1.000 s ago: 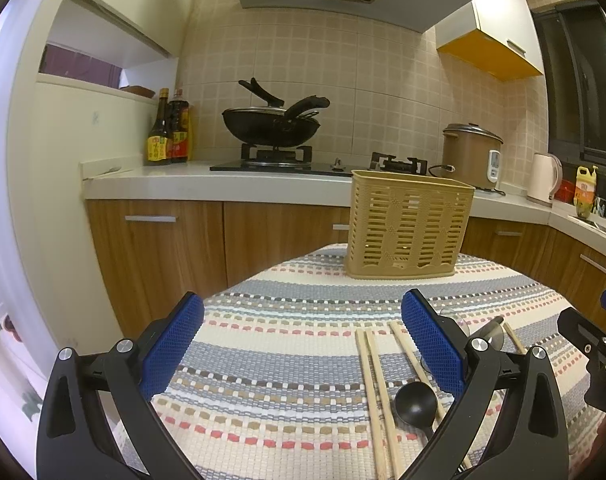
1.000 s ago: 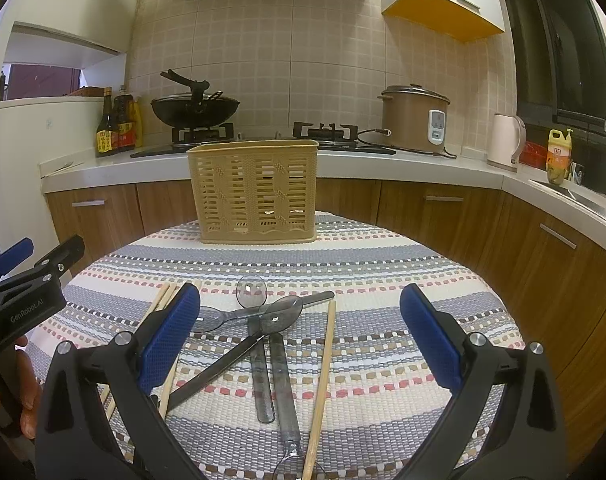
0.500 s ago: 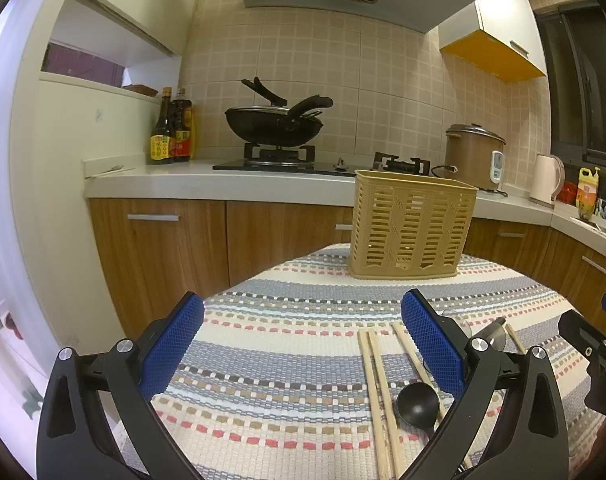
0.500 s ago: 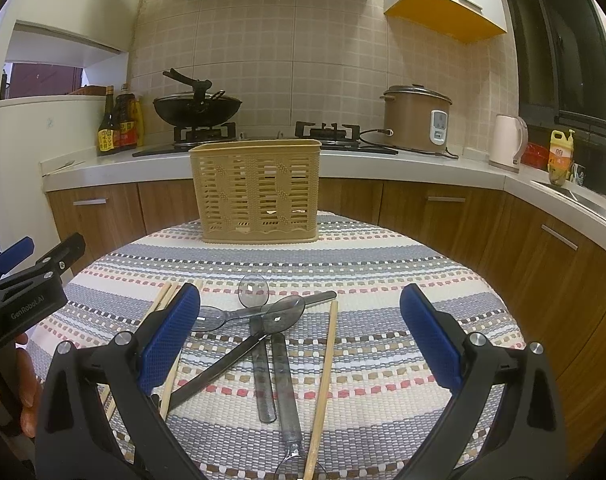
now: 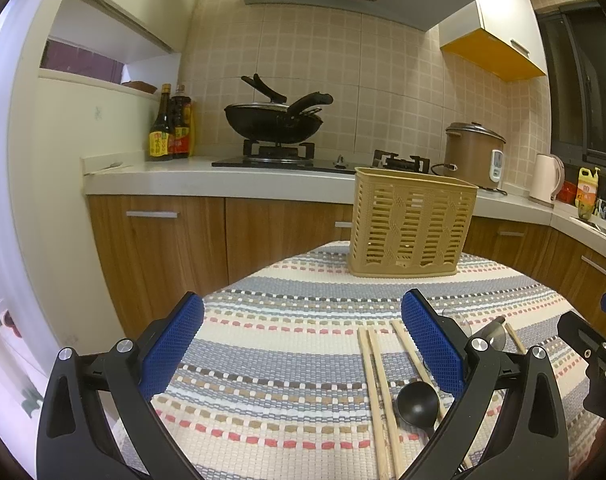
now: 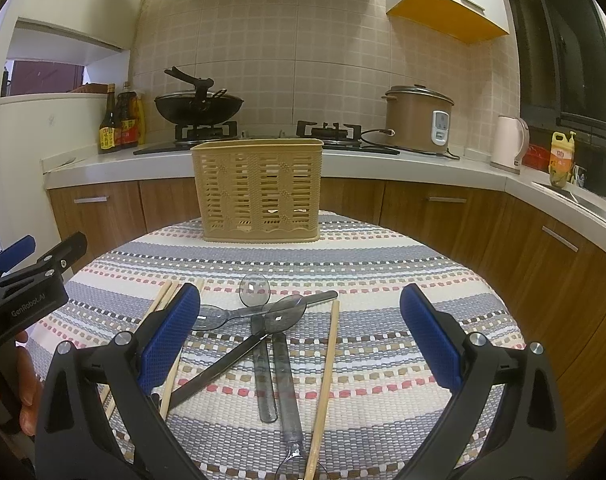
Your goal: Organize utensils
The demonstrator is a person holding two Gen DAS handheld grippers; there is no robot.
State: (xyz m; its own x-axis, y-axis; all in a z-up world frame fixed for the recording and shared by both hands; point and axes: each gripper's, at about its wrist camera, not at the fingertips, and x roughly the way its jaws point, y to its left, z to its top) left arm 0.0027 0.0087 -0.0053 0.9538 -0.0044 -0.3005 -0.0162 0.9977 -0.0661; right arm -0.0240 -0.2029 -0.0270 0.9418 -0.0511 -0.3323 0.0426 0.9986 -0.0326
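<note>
With both tongs wide and empty, drop your right tongs onto the single chopstick nearest you, pinch mid-shaft clear of the crossed clear spoons, then carry it to the basket at the bench's far edge.

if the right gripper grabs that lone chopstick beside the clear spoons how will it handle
The chopstick looks like thin, straight wood, so probably stiff and light. It is slender and lies flat on the woven cloth, so the fingers may struggle to get under it. If nudged, it could roll toward the clear spoons.
</note>
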